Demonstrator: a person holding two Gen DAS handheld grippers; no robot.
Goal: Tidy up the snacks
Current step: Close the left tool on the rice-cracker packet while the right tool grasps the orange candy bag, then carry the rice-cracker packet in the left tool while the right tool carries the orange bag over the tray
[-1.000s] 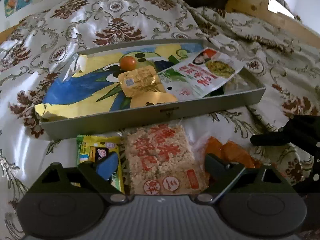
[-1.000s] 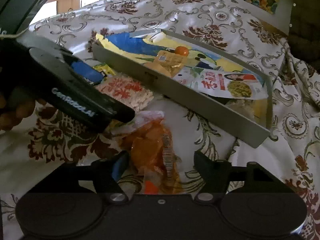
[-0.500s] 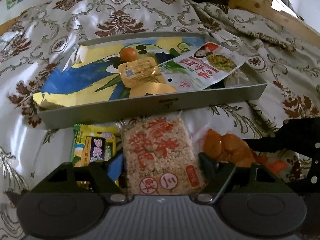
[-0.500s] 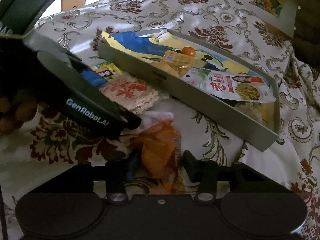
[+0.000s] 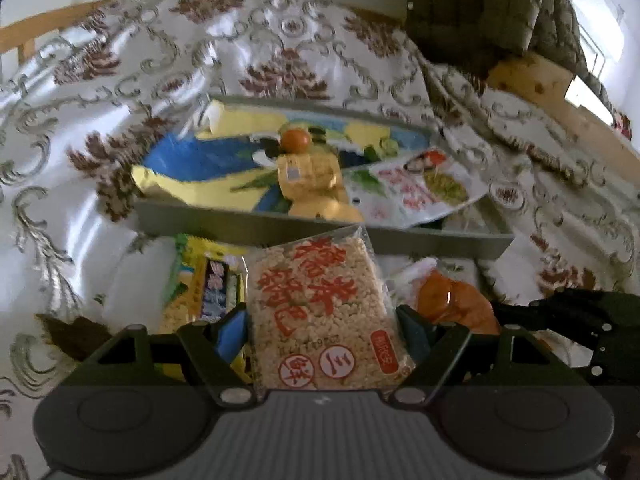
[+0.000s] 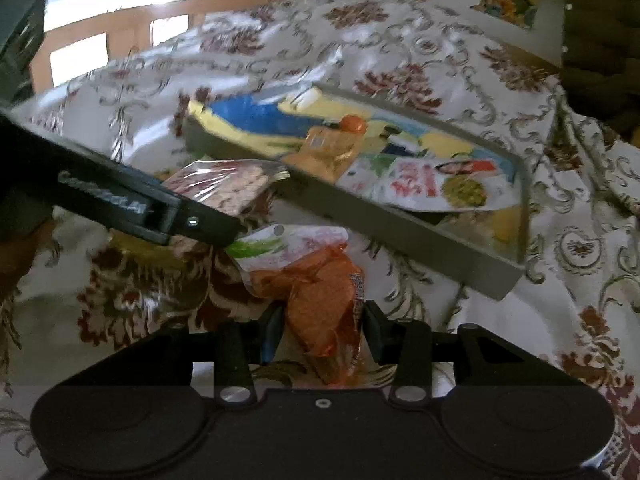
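A: Where does the left gripper point(image 5: 320, 330) stand?

B: Clenched on the rice cake point(image 5: 320, 304), a flat clear pack with red print. Both pads press its long edges, and its far end overlaps the tray's point(image 5: 320, 236) near wall in the left wrist view. The jaws were closing within the last second and have since settled on it.

A: And the right gripper point(image 6: 320, 330)?

B: Grasping the orange pack point(image 6: 316, 304). Its jaws were also closing around that pack and now pinch its crinkled sides. The pack's white and green top end points toward the tray.

A: How do the two packs sit relative to the tray?

B: Both are on the near side of it, outside its wall. In the right wrist view the rice cake point(image 6: 228, 188) is held just before the tray's point(image 6: 400, 232) near wall, toward its left end, with the orange pack nearer the camera.

A: Anything left beside them?

B: A yellow pack point(image 5: 204, 280) lies on the bedspread point(image 5: 100, 92), near the tray's front wall, left of the rice cake.

A: And in the tray?

B: A big blue-and-yellow bag point(image 5: 200, 164), a small orange ball point(image 5: 295, 140), a yellow pouch point(image 5: 310, 176) just before it, and a white pack point(image 5: 416, 192) at the right end.
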